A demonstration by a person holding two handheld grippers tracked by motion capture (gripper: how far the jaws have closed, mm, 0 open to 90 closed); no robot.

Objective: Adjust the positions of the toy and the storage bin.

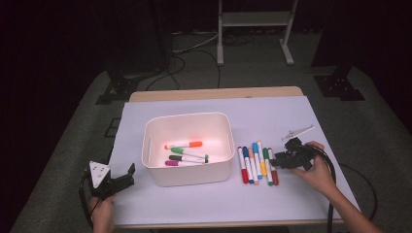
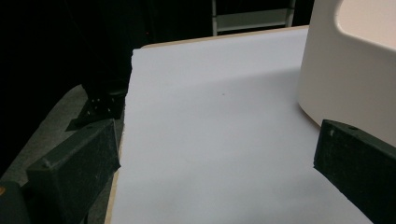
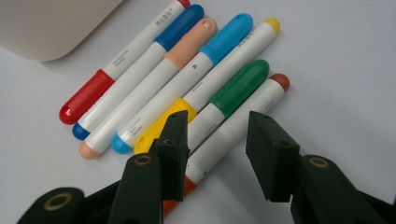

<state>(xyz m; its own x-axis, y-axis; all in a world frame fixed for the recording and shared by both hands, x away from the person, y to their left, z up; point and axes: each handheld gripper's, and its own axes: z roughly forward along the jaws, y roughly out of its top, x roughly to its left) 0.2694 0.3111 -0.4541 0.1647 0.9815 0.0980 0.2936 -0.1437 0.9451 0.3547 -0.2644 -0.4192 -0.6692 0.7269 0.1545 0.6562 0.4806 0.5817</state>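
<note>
Presently catalogued: a row of felt markers on the desk (image 1: 272, 213), right of centre, lying side by side and touching.

Right gripper (image 3: 217, 140): jaws apart, straddling the brown-capped marker (image 3: 247, 114) at the row's right end, one black ridged pad over the neighbouring green-capped marker (image 3: 233, 91). The right gripper view gives print on the smooth white barrels and rounded glossy caps: red marker (image 3: 121, 58), dark blue, peach, light blue, yellow. The high view adds the rest.

White bin (image 1: 187, 177): rounded plastic tub at the desk's centre, holding four markers.

Left gripper (image 1: 127, 178): jaws wide apart and empty, at the desk's near-left corner, close beside the bin's matte wall in the left gripper view.
</note>
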